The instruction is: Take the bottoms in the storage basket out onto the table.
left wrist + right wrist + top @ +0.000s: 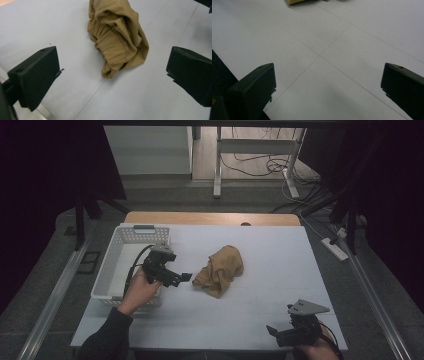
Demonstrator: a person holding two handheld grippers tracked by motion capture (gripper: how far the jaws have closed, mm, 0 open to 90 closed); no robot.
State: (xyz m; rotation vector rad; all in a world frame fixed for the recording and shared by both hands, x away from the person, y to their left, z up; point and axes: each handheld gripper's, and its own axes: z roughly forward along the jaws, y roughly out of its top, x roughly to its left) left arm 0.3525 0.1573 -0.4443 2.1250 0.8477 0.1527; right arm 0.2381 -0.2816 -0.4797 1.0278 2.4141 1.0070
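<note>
At the near edge of the surface (250, 320), in the high view, the right hand-held gripper (274, 332) rests low at the bottom right, and the hand that holds it is cut off by the frame, so only a small part of it is seen. Its jaws are hard to read there because they are small and dark, but the right gripper view shows them clearly apart, with bare grey surface and thin crossing seam lines between them; at the top edge of that view only a thin brown strip of the cloth (297, 2) enters, the rest is cut off. Farther in, on the left, the left hand-held gripper (186, 277) is held by a hand with a dark sleeve, above the right edge of the white basket (120, 247), and it points toward the cloth (220, 270). Its jaws are also wide apart, with nothing between them. The left gripper view gives what the high view cannot: the folds and a gathered hem of the crumpled brown cloth (117, 37), which lies near the middle of the surface, a little ahead of the open jaws and not touched. The top of the cloth is cut off in this view.
</note>
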